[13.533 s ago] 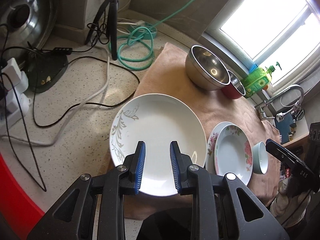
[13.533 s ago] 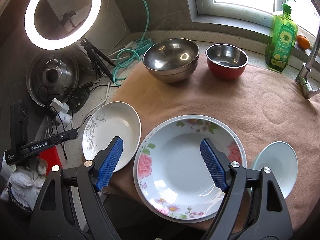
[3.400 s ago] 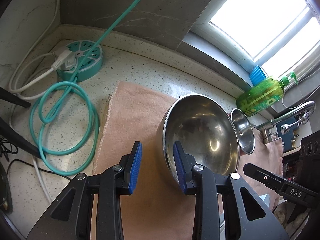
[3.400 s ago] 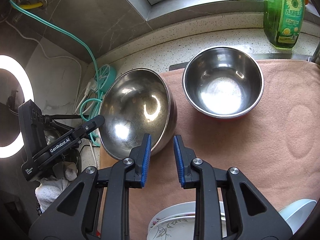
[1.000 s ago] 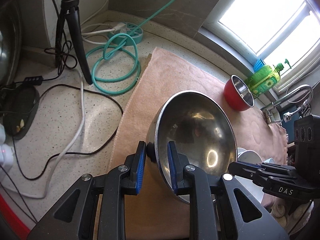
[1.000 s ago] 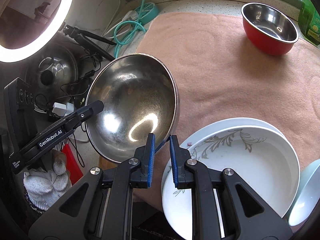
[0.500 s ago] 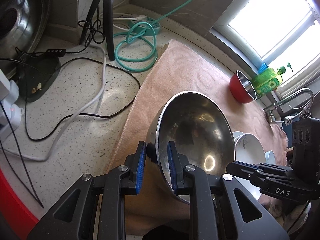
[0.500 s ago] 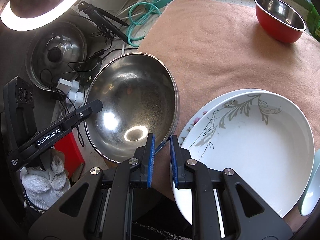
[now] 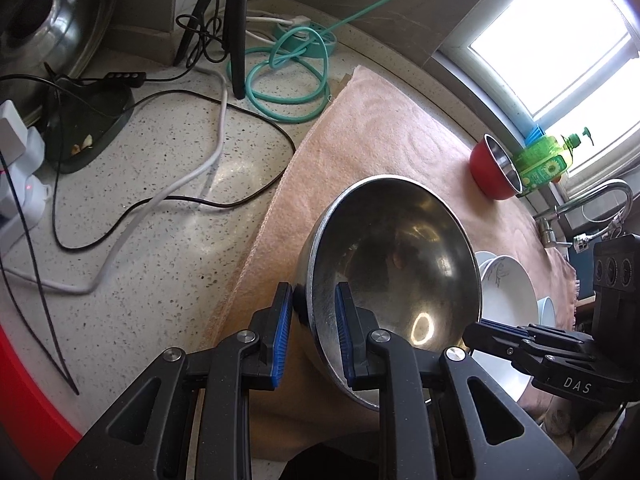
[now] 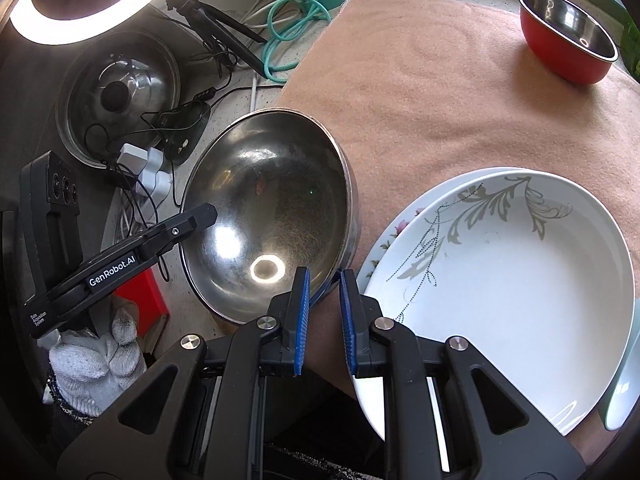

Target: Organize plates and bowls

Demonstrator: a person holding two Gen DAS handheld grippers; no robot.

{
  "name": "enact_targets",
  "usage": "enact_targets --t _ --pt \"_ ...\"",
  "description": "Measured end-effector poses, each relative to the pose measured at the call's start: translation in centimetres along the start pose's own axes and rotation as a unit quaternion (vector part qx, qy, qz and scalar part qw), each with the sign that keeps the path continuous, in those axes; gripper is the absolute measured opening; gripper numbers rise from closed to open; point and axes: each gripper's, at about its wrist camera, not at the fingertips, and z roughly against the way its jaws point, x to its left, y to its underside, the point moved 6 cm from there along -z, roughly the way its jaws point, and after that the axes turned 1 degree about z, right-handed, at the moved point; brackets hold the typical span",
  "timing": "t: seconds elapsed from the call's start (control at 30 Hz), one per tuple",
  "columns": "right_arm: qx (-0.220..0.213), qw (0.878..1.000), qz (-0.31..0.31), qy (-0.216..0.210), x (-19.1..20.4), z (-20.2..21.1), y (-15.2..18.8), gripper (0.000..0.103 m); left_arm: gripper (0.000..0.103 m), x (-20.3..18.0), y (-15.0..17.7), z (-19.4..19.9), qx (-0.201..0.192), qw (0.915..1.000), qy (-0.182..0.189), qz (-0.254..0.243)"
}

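A large steel bowl is held by both grippers over the near left corner of the pink towel. My left gripper is shut on its left rim. My right gripper is shut on its right rim; the bowl fills the middle left of the right wrist view. A white plate with a grey leaf pattern lies stacked on a floral plate just right of the bowl. A red bowl with steel lining stands at the far right of the towel.
Cables, a teal hose coil, a tripod leg and power adapters lie on the speckled counter left of the towel. A pot lid and ring light stand left. A green soap bottle and faucet are by the window.
Both grippers have carried the steel bowl nearer and lower, toward the towel's near left corner beside the stacked plates. Both stay shut on its rim.
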Motion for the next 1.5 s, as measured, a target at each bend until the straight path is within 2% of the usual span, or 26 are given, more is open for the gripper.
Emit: enact_targets --t 0.33,0.67,0.73,0.8,0.87,1.07,1.2,1.27,1.5 --pt "-0.002 1.000 0.003 -0.001 0.1 0.1 0.0 0.018 0.018 -0.2 -0.1 0.0 0.001 1.0000 -0.003 -0.003" --pt "-0.027 0.999 0.014 0.014 -0.2 1.6 -0.1 0.019 0.019 -0.5 -0.3 -0.1 0.003 0.9999 -0.007 -0.009" --pt "-0.032 0.999 0.015 0.017 -0.4 2.1 -0.2 0.021 0.019 -0.6 -0.3 0.0 0.003 0.9999 -0.007 -0.009" --pt "-0.038 0.999 0.011 0.016 -0.6 2.5 -0.2 0.034 0.022 -0.7 -0.4 0.1 0.002 0.9999 -0.008 -0.011" --pt "-0.044 0.999 0.006 0.013 -0.8 2.9 -0.4 0.038 0.023 -0.8 -0.5 0.2 0.001 0.9999 -0.009 -0.012" --pt "-0.065 0.998 0.007 0.011 -0.9 4.5 -0.8 0.039 0.023 -0.9 -0.8 0.7 -0.002 0.9999 -0.010 -0.013" --pt "-0.080 0.997 0.007 0.012 -1.3 5.7 -1.1 0.047 0.023 -1.0 -1.4 1.6 -0.015 0.9997 -0.011 -0.013" --pt "-0.086 0.996 0.005 0.014 -1.6 6.2 -1.2 0.047 0.027 -1.2 -1.6 1.9 -0.020 0.9996 -0.011 -0.015" --pt "-0.105 0.994 -0.015 0.014 -3.2 8.0 -1.3 0.047 0.027 -2.5 -2.3 1.8 -0.023 0.9992 -0.011 -0.030"
